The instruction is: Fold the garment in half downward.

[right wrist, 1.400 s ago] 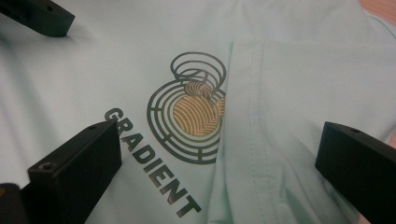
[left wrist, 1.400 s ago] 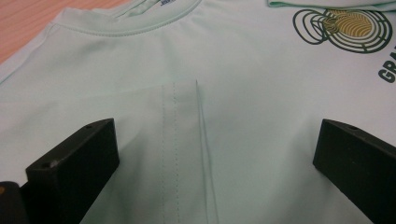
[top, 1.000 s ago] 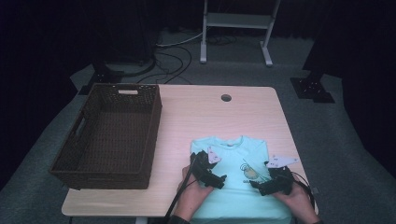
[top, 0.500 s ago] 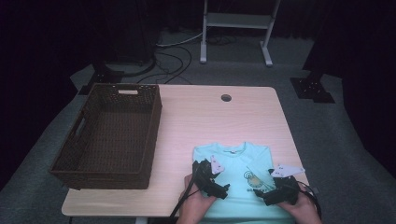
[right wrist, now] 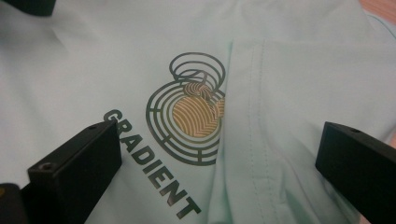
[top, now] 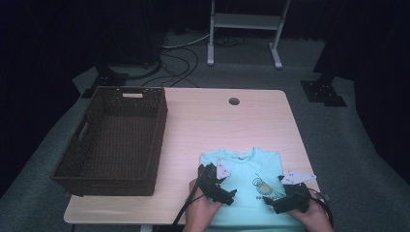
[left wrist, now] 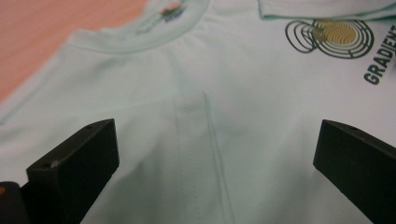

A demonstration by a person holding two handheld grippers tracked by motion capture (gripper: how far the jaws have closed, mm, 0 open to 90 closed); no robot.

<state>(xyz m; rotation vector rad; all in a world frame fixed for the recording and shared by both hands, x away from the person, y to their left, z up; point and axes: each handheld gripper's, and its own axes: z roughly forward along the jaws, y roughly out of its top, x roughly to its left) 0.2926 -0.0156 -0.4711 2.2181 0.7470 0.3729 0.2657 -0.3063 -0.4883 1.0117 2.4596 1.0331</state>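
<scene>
A mint-green T-shirt point(top: 244, 166) with a round printed logo point(top: 261, 185) lies flat near the table's front edge, its collar point(top: 237, 154) pointing away from me and its sleeves folded in over the body. My left gripper point(top: 233, 194) hovers over the shirt's left part; its jaws stand wide open above a folded-in seam point(left wrist: 205, 140). My right gripper point(top: 269, 205) is over the shirt's right part, jaws open, looking at the logo point(right wrist: 191, 123) and the word GRADIENT beside a folded edge point(right wrist: 236, 116). Nothing is between either pair of jaws.
A dark brown wicker basket point(top: 67, 166) stands empty on the table's left half. A round cable hole point(top: 234, 101) sits near the far edge of the light wooden table point(top: 212, 125). Cables and a metal stand point(top: 244, 29) are on the floor beyond.
Both grippers have drawn back toward the front edge of the table. The shirt lies as before.
</scene>
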